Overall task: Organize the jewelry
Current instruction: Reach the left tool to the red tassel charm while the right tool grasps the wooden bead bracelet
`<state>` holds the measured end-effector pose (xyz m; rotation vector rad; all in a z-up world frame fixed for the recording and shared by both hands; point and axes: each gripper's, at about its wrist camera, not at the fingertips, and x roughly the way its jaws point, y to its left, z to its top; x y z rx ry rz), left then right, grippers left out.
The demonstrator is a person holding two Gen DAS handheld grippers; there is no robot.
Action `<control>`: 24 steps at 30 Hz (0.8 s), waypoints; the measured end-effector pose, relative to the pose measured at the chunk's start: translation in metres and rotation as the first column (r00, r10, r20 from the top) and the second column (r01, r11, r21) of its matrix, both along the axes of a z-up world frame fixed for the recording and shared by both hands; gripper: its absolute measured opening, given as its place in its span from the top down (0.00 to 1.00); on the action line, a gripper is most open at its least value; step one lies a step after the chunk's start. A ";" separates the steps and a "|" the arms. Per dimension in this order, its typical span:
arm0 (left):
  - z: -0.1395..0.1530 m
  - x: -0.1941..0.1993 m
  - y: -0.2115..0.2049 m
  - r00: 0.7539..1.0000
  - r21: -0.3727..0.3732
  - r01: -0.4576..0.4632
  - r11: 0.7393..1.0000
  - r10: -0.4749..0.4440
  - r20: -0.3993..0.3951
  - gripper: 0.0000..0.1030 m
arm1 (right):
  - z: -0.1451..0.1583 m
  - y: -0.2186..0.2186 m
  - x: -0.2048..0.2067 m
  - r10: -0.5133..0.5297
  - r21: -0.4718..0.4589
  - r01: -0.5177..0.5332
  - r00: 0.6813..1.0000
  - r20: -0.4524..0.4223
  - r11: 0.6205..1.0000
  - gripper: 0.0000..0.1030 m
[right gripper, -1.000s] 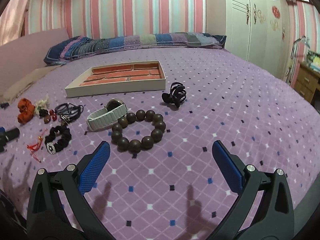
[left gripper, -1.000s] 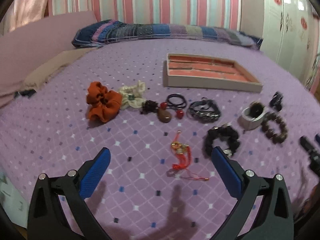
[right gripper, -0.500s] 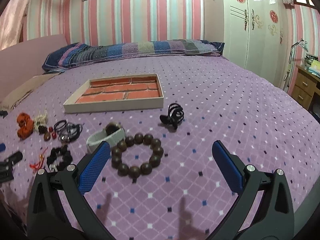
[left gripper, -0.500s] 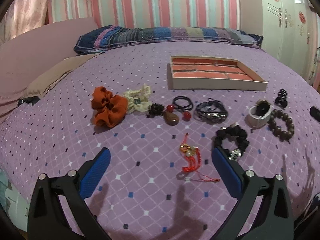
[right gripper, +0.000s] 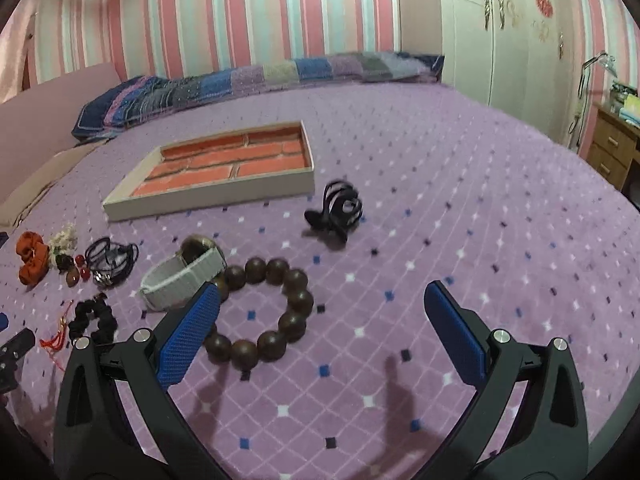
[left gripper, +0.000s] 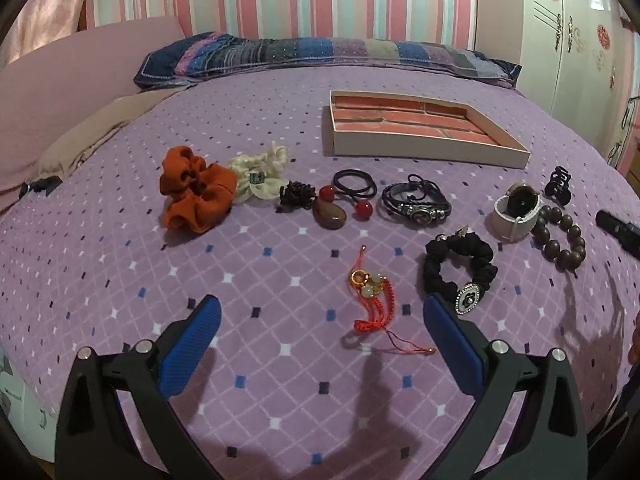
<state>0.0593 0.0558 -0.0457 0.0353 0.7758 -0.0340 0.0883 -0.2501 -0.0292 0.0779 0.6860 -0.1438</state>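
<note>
Jewelry lies scattered on a purple bedspread in front of a shallow tray (left gripper: 424, 148) (right gripper: 208, 199) with a brick-pattern lining. My left gripper (left gripper: 320, 316) is open above the bed, just short of a red tassel charm (left gripper: 374, 300) and a black scrunchie with a brooch (left gripper: 460, 270). Farther off lie an orange scrunchie (left gripper: 196, 194), a cream scrunchie (left gripper: 262, 174), a brown pendant (left gripper: 330, 213) and a dark braided bracelet (left gripper: 416, 202). My right gripper (right gripper: 320, 316) is open over a brown bead bracelet (right gripper: 264, 308), beside a white-strap watch (right gripper: 182, 278) and a black hair claw (right gripper: 338, 210).
A striped pillow (left gripper: 320, 54) lies at the head of the bed. White wardrobe doors (right gripper: 500, 32) and a wooden bedside drawer unit (right gripper: 612, 148) stand to the right. The other gripper's black tip (left gripper: 618, 228) shows at the right edge of the left wrist view.
Both grippers have drawn back and risen, tilting up so more of the wall shows. In the right wrist view the bead bracelet now sits lower, at the left finger. Both stay open.
</note>
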 end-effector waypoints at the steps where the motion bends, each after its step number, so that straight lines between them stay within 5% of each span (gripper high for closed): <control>1: -0.001 0.001 0.001 1.000 -0.009 -0.003 1.000 0.003 -0.007 0.04 | -0.001 0.001 0.003 0.004 -0.012 -0.004 1.000 -0.003 1.000 0.04; 13: -0.023 0.021 0.002 0.995 -0.057 -0.015 0.998 0.009 -0.103 0.06 | -0.026 -0.010 0.035 0.063 0.026 -0.060 0.991 -0.117 0.998 0.21; 16: -0.031 0.025 0.001 0.991 -0.048 -0.024 0.999 0.017 -0.136 0.24 | -0.029 -0.004 0.035 0.078 0.006 -0.078 0.989 -0.127 0.997 0.29; 24: -0.030 0.026 0.003 0.991 -0.056 -0.029 0.998 0.021 -0.132 0.48 | -0.038 0.003 0.038 0.095 -0.007 -0.097 0.983 -0.158 0.995 0.38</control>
